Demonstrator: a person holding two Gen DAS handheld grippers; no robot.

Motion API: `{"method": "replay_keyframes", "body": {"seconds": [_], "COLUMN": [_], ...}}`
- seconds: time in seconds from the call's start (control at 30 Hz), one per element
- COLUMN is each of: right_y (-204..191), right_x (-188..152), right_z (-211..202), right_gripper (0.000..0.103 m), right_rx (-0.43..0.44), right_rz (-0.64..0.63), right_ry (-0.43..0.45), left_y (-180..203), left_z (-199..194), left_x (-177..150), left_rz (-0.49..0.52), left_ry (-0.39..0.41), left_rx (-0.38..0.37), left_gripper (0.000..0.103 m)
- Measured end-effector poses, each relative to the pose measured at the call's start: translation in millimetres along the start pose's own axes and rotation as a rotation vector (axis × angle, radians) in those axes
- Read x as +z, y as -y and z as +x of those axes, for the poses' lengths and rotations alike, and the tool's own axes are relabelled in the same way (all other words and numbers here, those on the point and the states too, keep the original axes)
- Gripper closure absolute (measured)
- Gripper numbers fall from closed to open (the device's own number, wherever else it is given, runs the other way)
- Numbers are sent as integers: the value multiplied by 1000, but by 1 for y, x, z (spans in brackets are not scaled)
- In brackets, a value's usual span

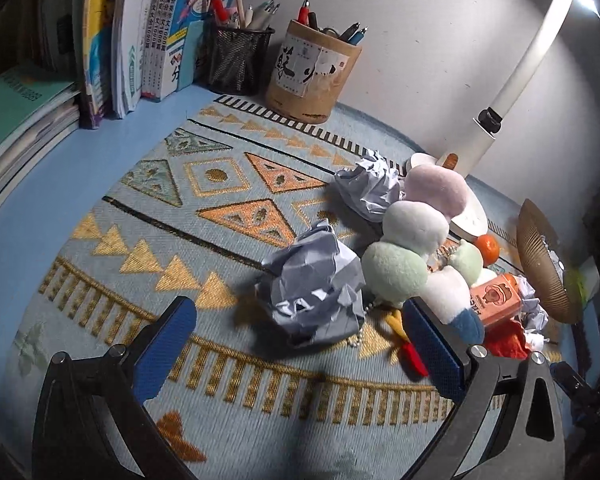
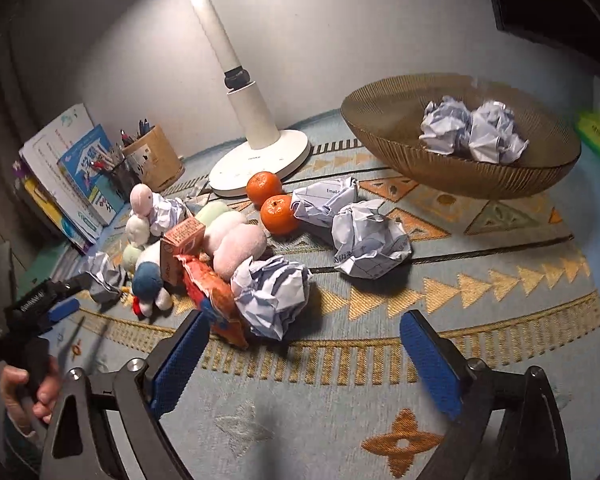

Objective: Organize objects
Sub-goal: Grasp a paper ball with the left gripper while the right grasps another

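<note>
On a desk mat [image 2: 480, 300] crowded with clutter, your left gripper [image 1: 300, 344] hovers with its jaws apart and nothing between the pads, a crumpled paper ball [image 1: 314, 284] lying just beyond them at twelve o'clock. At two o'clock of that ball a stack of plush toys [image 1: 416, 232] leans in close, its bead chain [image 1: 358, 338] trailing under the paper's edge; close too wide and you may well snag chain or plush and drag the whole pile. Your right gripper [image 2: 304, 360] also stands apart and empty, with another paper ball [image 2: 274, 296] at eleven o'clock of it, touching a red snack packet [image 2: 212, 296] that lies against the left pad's tip. A careless pinch there probably takes the packet along with the paper. The wicker bowl [image 2: 380, 128], at one o'clock in the right wrist view, already holds two paper balls [image 2: 472, 130], so that looks like the destination. Two tangerines [image 2: 270, 200] sit loose between the lamp base [image 2: 236, 168] and more crumpled sheets [image 2: 370, 240]; a nudge could set them rolling. Crumpled paper springs back, so a light grip may let it slip on the way to the bowl.
</note>
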State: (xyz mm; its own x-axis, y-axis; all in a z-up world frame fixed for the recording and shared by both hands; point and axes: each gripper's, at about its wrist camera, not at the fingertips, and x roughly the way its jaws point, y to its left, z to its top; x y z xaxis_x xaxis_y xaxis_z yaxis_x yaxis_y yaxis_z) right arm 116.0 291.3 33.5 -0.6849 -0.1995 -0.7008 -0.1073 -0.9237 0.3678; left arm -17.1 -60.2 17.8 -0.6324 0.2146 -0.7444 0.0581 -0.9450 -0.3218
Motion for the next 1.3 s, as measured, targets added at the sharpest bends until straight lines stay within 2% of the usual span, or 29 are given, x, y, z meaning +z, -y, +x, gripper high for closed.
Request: {"method": "replay_keyframes", "body": {"seconds": [0.07, 0.13, 0.27, 0.33, 0.37, 0.43, 0.57, 0.7, 0.83, 0.9, 1.0, 1.1, 1.13, 1.2, 1.3], "right_y": [4, 5, -4, -9, -11, -13, -12, -9, -6, -3, 4, 9, 8, 8, 6], "right_x": [6, 10, 12, 11, 10, 8, 5, -3, -19, -25, -34, -38, -37, -37, -39], "right_z": [11, 23, 41, 46, 48, 45, 17, -21, -40, -41, -34, -26, -27, -25, -22], "right_gripper": [23, 27, 41, 49, 58, 60, 61, 60, 60, 60, 60, 60, 60, 54, 37], "right_rx": [59, 83, 92, 88, 77, 74, 83, 34, -35, -65, -86, -99, -94, -104, -117], "right_rz": [61, 95, 78, 62, 49, 25, 7, -61, -134, -161, -168, -159, -163, -169, -173], "right_ry": [-32, -55, -74, -81, -82, -62, 20, 93, 103, 94, 79, 56, 71, 73, 56], "left_y": [1, 2, 13, 15, 16, 17, 27, 55, 86, 98, 112, 121, 122, 125, 128], "left_z": [11, 18, 22, 21, 19, 14, -4, -37, -49, -45, -39, -39, -41, -41, -40], "left_x": [4, 6, 5, 4, 3, 2, -6, -30, -61, -74, -89, -97, -98, -100, -102], "left_rz": [-9, -13, 47, 58, 64, 78, 116, 187, 227, 249, 288, 333, 339, 359, 384], "left_ry": [-9, -7, -5, 3, 14, 36, 82, 127, 121, 104, 96, 138, 154, 152, 147], "left_rx": [-2, 0, 27, 33, 26, 18, -3, -83, -173, -194, -182, -77, -78, -69, -71], "left_gripper": [1, 2, 45, 47, 49, 49, 50, 50, 50, 50, 49, 49, 49, 49, 48]}}
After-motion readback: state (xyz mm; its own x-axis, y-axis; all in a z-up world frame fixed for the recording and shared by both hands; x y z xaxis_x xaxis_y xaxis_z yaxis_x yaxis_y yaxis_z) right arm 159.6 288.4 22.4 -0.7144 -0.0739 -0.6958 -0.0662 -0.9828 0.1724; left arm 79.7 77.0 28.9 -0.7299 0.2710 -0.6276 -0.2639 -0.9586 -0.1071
